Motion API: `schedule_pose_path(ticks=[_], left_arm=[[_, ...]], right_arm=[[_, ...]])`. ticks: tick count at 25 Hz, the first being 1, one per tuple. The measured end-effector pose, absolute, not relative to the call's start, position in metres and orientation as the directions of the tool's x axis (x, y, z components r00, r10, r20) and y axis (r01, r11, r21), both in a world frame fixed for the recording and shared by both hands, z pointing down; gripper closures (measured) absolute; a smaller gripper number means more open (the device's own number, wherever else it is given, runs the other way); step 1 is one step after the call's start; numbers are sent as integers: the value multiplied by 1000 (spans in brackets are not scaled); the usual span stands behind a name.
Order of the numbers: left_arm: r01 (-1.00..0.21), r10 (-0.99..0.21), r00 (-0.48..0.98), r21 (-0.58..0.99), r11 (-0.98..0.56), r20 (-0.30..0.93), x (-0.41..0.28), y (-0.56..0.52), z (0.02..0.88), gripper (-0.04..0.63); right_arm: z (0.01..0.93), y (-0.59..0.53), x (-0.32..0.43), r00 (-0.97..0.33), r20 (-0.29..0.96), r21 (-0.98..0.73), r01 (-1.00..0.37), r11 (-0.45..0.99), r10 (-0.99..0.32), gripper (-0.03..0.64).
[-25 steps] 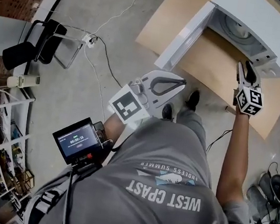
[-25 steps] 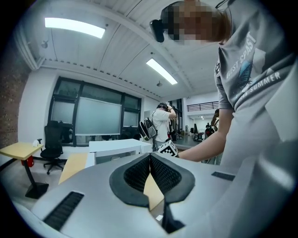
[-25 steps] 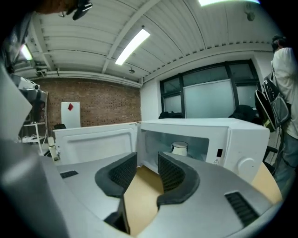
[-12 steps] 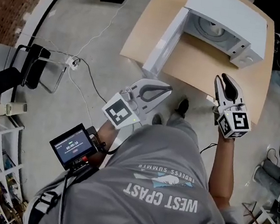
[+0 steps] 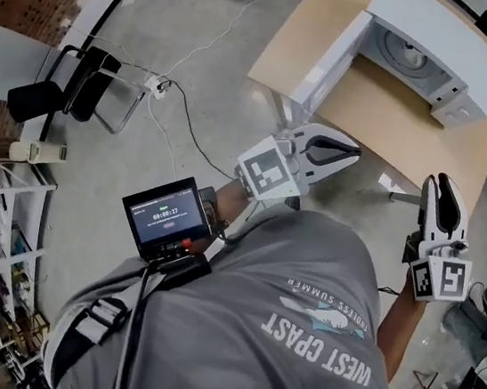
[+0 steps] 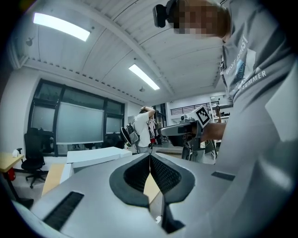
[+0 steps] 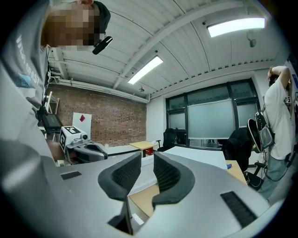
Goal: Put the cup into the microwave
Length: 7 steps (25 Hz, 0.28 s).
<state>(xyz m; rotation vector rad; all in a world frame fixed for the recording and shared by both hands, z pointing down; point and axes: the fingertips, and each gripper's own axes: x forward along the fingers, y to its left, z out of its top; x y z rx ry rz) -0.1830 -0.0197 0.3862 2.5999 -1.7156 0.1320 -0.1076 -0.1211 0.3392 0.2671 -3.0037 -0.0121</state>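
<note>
A: Go, big stuff first.
B: Concrete floor (image 5: 176,36). Person in a grey shirt (image 5: 294,349) fills the bottom of the head view. Wooden table (image 5: 390,111) is top right, with a white microwave (image 5: 439,19) on it. Its door (image 5: 331,53) is swung wide open to the left.
A: Clutter?
B: Black chair (image 5: 61,87) far left, small screen (image 5: 166,217) by the person's left arm.
A: Grippers?
B: Left gripper (image 5: 353,154) is just off the table's near edge, below the open door. Its jaw tips are pressed together, nothing in them. Right gripper (image 5: 443,185) is out at the person's right side, off the table's near edge and aimed toward it. Its jaws have just been closing and now stand partway apart, gap empty.
A: Cup?
B: Neither gripper has it. Cup (image 5: 415,51) reads as a small pale shape on the round turntable inside the microwave cavity, too small to be sure.
</note>
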Motion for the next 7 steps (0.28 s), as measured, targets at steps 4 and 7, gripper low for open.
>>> schedule_pose_path(ticks=[4, 7], left_arm=[[-913, -912, 402, -33, -406, 83, -166, -15, 384, 575], [-911, -908, 408, -30, -412, 92, -150, -8, 380, 575]], right_arm=[[323, -102, -92, -980, 119, 36, -154, 987, -158, 522], [312, -88, -79, -984, 115, 50, -134, 990, -139, 522]])
